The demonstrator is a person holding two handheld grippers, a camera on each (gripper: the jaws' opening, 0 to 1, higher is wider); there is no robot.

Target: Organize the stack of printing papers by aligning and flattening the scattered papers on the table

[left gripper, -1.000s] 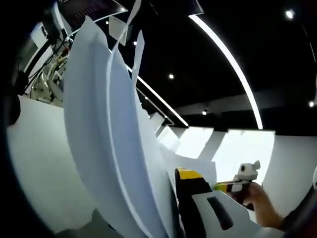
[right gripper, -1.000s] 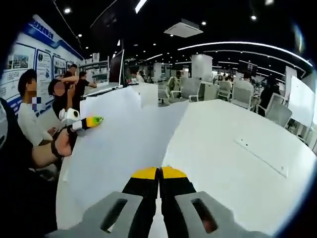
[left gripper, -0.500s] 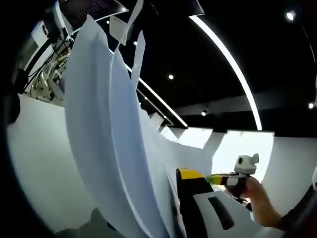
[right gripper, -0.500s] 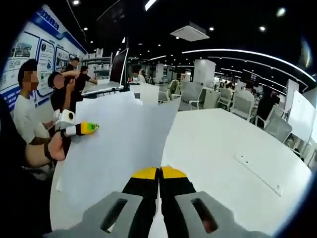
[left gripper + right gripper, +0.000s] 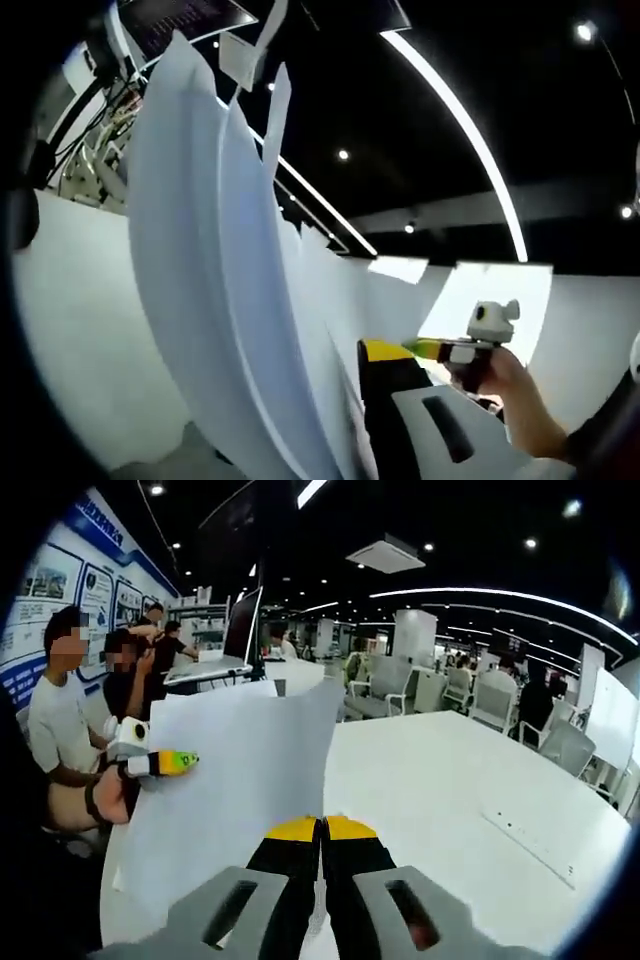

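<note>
A stack of white printing papers point(image 5: 230, 300) stands on edge in the left gripper view, bowed, its sheets fanning apart at the top. My left gripper point(image 5: 355, 362) is shut on its lower edge; one yellow-tipped jaw shows to the right of the sheets and the other is hidden behind them. The right gripper point(image 5: 425, 348), held in a hand, meets the papers' far end. In the right gripper view the papers point(image 5: 240, 770) rise as a broad sheet above the white table point(image 5: 450, 780). My right gripper point(image 5: 320, 828) is shut on their near edge, and the left gripper point(image 5: 180, 762) holds the far left side.
The white table has a long flat cover plate point(image 5: 525, 830) on the right. A laptop point(image 5: 225, 645) stands at its far end. People point(image 5: 60, 710) sit at the left by a poster wall, and office chairs point(image 5: 480, 685) stand beyond.
The papers have tilted up more steeply off the table. In the left gripper view the right gripper has risen and come closer to the sheets.
</note>
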